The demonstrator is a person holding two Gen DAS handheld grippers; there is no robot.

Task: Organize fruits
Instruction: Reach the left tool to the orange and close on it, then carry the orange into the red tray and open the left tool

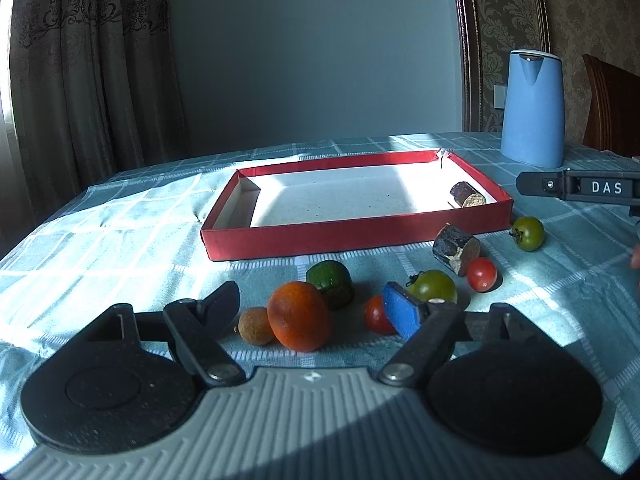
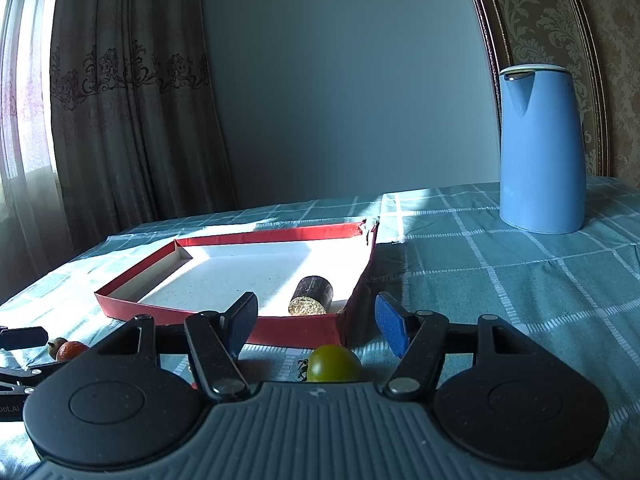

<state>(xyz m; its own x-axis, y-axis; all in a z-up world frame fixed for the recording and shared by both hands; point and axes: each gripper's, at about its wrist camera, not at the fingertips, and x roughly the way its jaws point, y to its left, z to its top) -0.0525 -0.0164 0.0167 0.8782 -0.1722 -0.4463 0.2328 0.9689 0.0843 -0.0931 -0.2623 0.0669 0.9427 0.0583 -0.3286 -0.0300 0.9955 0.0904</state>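
My left gripper (image 1: 312, 312) is open, its fingers on either side of an orange fruit (image 1: 298, 316) on the tablecloth. Beside it lie a small brown fruit (image 1: 256, 326), a dark green fruit (image 1: 330, 282), two red tomatoes (image 1: 374, 314) (image 1: 481, 274), two green tomatoes (image 1: 434, 286) (image 1: 529, 233) and a dark sugarcane piece (image 1: 456, 249). A red tray (image 1: 340, 236) holds another sugarcane piece (image 1: 467, 195). My right gripper (image 2: 316, 320) is open over a green tomato (image 2: 334, 364) just in front of the red tray (image 2: 296, 326). It also shows at the right edge of the left wrist view (image 1: 576, 187).
A blue kettle (image 2: 540, 148) stands at the back right of the checked teal tablecloth (image 2: 500, 280). A curtain (image 1: 80, 80) hangs at the left behind the table. A wooden chair (image 1: 612, 108) is at the far right. The left gripper's edge (image 2: 20, 340) shows in the right wrist view.
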